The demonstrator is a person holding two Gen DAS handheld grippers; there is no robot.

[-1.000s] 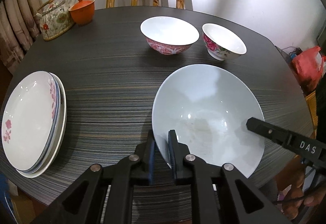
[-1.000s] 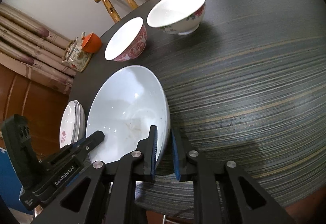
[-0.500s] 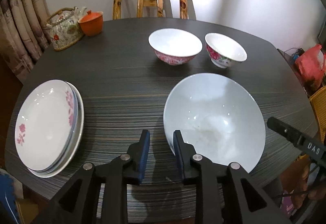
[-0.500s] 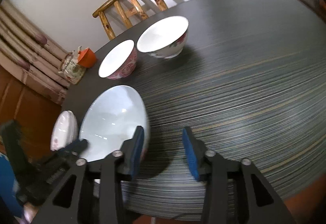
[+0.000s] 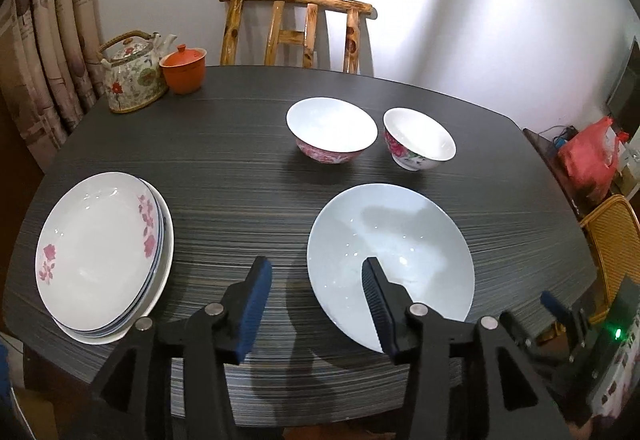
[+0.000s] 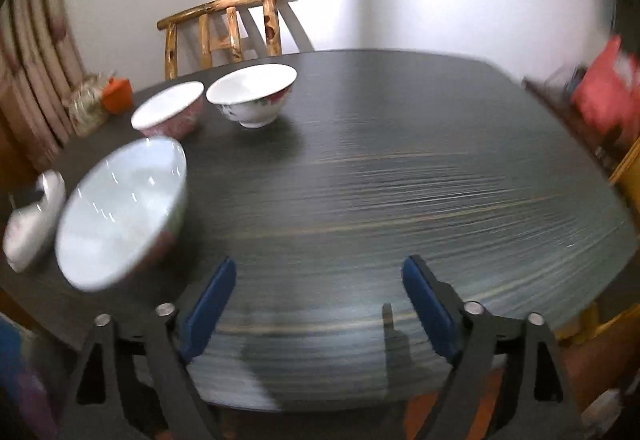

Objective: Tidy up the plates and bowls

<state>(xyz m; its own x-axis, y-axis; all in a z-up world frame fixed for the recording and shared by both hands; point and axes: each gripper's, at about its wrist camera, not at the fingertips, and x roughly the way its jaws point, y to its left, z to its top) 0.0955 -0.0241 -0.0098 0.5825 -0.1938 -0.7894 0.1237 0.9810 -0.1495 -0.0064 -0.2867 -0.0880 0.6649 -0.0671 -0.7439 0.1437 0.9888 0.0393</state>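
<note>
A large pale bowl [image 5: 390, 252] rests on the dark table [image 5: 240, 167] at the front right; it also shows in the right wrist view [image 6: 120, 207], blurred. My left gripper [image 5: 316, 304] is open and empty, its right finger in front of the bowl's near rim. My right gripper [image 6: 318, 300] is open and empty over bare table, right of the bowl. A pink bowl [image 5: 332, 135] and a white flowered bowl [image 5: 418, 143] stand behind. A stack of flowered plates [image 5: 100, 252] lies at the left.
A flowered teapot [image 5: 132, 79] and an orange lidded cup [image 5: 183, 69] stand at the back left. A wooden chair [image 5: 296, 31] is behind the table. A red bag [image 5: 592, 159] and a wicker chair [image 5: 616, 240] are to the right.
Both grippers let go of the large bowl's rim, opened wide and drew back. The bowl now rests on the table. The right wrist view swung to the right.
</note>
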